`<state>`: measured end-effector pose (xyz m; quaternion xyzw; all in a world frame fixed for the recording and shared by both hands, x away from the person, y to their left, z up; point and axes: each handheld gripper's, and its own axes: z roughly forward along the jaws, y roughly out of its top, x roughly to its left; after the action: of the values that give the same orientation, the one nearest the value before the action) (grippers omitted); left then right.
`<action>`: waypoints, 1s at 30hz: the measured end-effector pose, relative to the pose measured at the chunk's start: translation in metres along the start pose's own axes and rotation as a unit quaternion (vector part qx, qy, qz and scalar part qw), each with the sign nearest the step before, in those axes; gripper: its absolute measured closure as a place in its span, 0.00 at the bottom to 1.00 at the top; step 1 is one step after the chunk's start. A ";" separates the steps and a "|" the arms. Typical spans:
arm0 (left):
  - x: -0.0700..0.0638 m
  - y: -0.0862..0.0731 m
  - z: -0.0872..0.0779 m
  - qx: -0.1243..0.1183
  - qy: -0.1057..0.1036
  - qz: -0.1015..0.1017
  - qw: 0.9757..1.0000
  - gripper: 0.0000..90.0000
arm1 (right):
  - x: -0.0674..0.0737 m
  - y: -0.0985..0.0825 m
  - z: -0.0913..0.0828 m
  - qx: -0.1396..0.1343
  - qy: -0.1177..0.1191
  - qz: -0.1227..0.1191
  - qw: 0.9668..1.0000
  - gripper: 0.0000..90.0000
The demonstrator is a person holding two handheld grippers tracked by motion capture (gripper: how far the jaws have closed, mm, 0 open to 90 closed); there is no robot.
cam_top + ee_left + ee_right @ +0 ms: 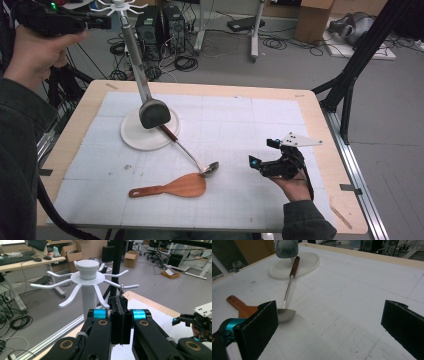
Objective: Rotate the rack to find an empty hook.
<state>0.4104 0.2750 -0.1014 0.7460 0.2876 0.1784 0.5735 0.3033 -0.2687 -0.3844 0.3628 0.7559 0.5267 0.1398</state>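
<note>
Left gripper view has the left claw (121, 300) pressed together on the top end of a long utensil. Its small metal hanging loop (122, 286) pokes out just above the pads, close to one curved arm of the white many-armed utensil rack (87, 270) but not yet over it.

The step in hand looks like hanging this utensil on the rack. The next move calls for lifting the loop slightly and guiding it over the upturned tip of the nearest arm. The handle then has to settle there before the claw lets go. The loop is small and the arm thin, so the aim must be fine and the handle kept from swinging.

From the high view, the utensil seems to be a turner with a dark grey head (152, 114) on a slim metal handle. It hangs nearly straight down alongside the rack's pole, its head just above the round white base (132, 137). I cannot tell whether the head touches the base.

The right claw (262, 152) stands wide apart and holds nothing, low over the white gridded table (250, 125). A steel ladle with a brown grip (192, 157) and a flat wooden spatula (185, 186) lie near it.
</note>
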 end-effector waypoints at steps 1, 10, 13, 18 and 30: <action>0.000 0.000 0.000 0.001 0.002 0.000 1.000 1.00 | 0.000 0.000 0.000 0.001 0.001 0.001 1.000 0.00; 0.005 0.000 -0.009 -0.001 0.022 -0.007 1.000 1.00 | 0.001 0.000 0.001 -0.002 0.002 0.001 1.000 0.00; 0.008 -0.001 -0.010 0.000 0.025 -0.011 1.000 1.00 | 0.001 0.000 0.003 -0.001 0.005 0.001 1.000 0.01; 0.005 0.000 -0.013 -0.002 0.019 -0.009 1.000 1.00 | 0.002 0.000 0.006 0.004 0.008 0.001 1.000 0.00; -0.025 0.004 -0.017 0.003 0.003 0.011 1.000 1.00 | 0.000 -0.002 0.003 0.002 -0.003 0.003 1.000 0.01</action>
<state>0.3825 0.2712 -0.0914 0.7503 0.2818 0.1858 0.5685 0.3045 -0.2673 -0.3875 0.3671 0.7553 0.5246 0.1401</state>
